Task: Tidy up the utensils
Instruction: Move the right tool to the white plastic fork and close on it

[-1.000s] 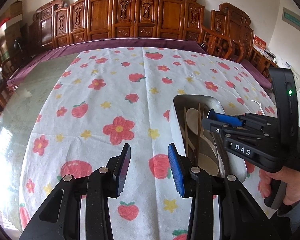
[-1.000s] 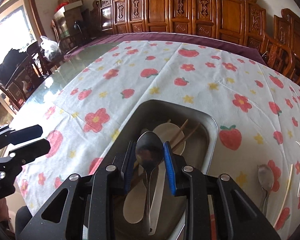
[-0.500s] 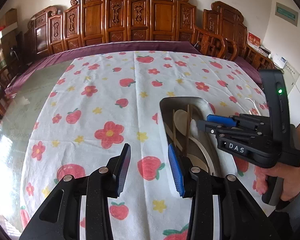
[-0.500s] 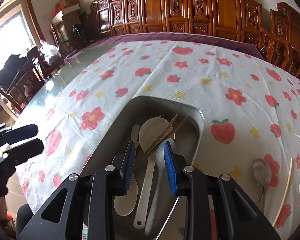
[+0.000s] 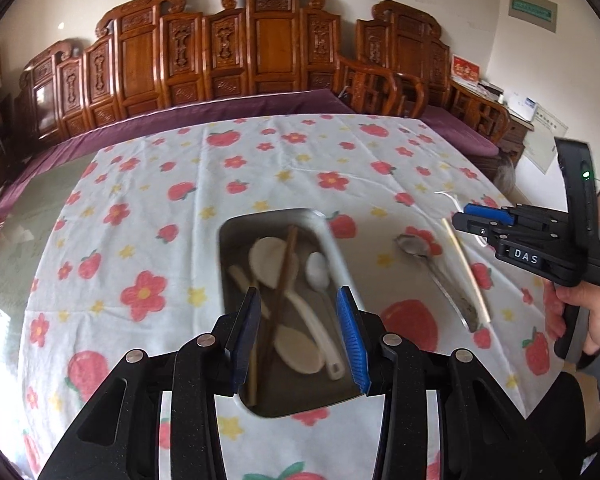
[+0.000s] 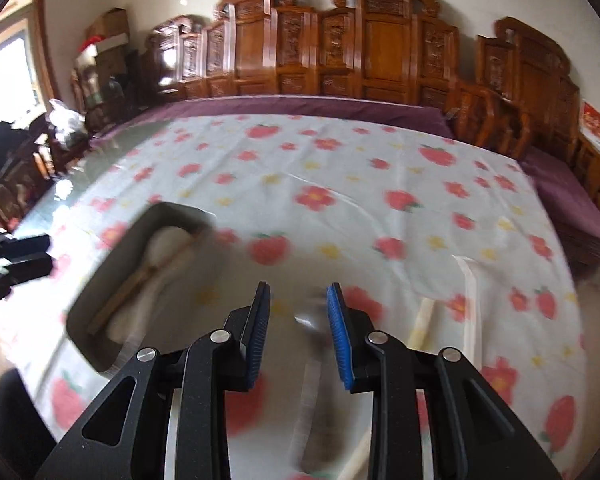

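Note:
A metal tray [image 5: 332, 252] lies on the flowered tablecloth and holds white spoons [image 5: 296, 344], a pair of brown chopsticks [image 5: 282, 276] and a metal spoon. My left gripper [image 5: 298, 334] is open and empty above the tray. A loose metal spoon [image 5: 432, 264] and a white chopstick [image 5: 464, 268] lie on the cloth to the tray's right. My right gripper [image 6: 298, 332] is open and empty over that blurred metal spoon [image 6: 310, 392]; it also shows in the left wrist view [image 5: 484, 220]. The tray [image 6: 88, 336] is at its left.
White chopsticks [image 6: 472, 300] lie right of my right gripper. Carved wooden chairs [image 5: 268, 52] line the far side of the table. The flowered cloth [image 5: 260, 168] covers a glass-topped table whose bare edge shows at the left [image 5: 16, 240].
My right gripper let the metal spoon go into the tray, then swung right to above the loose spoon on the cloth. My left gripper moved right, over the tray.

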Tool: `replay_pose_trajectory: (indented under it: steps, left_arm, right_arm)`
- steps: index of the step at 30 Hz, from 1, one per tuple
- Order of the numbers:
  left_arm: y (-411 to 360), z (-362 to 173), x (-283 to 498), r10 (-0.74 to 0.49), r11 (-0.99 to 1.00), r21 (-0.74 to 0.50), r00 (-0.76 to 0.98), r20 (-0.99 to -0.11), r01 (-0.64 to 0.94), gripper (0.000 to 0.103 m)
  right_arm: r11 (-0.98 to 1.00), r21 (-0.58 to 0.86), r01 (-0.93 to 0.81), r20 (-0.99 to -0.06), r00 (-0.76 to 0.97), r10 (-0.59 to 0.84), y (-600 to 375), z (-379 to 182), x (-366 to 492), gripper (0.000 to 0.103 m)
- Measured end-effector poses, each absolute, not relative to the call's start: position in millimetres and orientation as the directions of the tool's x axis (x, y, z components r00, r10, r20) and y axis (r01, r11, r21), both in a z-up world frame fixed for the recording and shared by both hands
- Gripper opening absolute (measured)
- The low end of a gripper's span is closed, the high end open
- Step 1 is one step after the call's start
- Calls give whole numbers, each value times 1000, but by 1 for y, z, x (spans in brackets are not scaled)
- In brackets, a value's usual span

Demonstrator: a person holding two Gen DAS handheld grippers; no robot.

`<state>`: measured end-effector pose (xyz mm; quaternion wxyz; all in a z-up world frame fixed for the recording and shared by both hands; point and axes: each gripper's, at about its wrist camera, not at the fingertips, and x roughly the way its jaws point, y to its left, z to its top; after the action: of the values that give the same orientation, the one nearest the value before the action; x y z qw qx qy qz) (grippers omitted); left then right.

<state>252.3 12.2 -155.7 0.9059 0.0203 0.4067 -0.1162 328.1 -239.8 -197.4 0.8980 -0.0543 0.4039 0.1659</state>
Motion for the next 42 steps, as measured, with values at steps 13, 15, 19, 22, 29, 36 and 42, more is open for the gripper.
replay_pose_trajectory:
  steps: [13,15,19,22,29,36,42]
  left_arm:
    - [-67,-175,269,-255,951,-84,602,-757,297,38]
    - [-76,-179,271,-254,949,-79,595,-763,304,38]
    - [-94,-187,274,-252,946,-72,577,-777,317,38]
    - [-105,-192,276,-250,943,-65,566,-786,326,38]
    - [-121,-198,276,-241,937,-45,550,-799,346,38]
    - [-129,-202,276,-231,936,-34,540,-809,349,38]
    - [-138,-209,273,-227,933,-28,529,-818,358,38]
  right_arm:
    - [991,2,-136,-828,556,78,-374,-274,378,32]
    - [991,14,-133,-834,545,85,-377,-282,386,32]
    - [989,21,-147,-830,548,99,-377,-287,400,32]
    - [988,32,-149,-829,549,109,-377,-287,409,32]
    - [982,33,-184,-830,542,130,-374,-287,417,31]
    - [975,33,-218,-830,538,148,-368,-286,412,3]
    - [980,15,-198,-834,538,121,-378,-283,397,2]
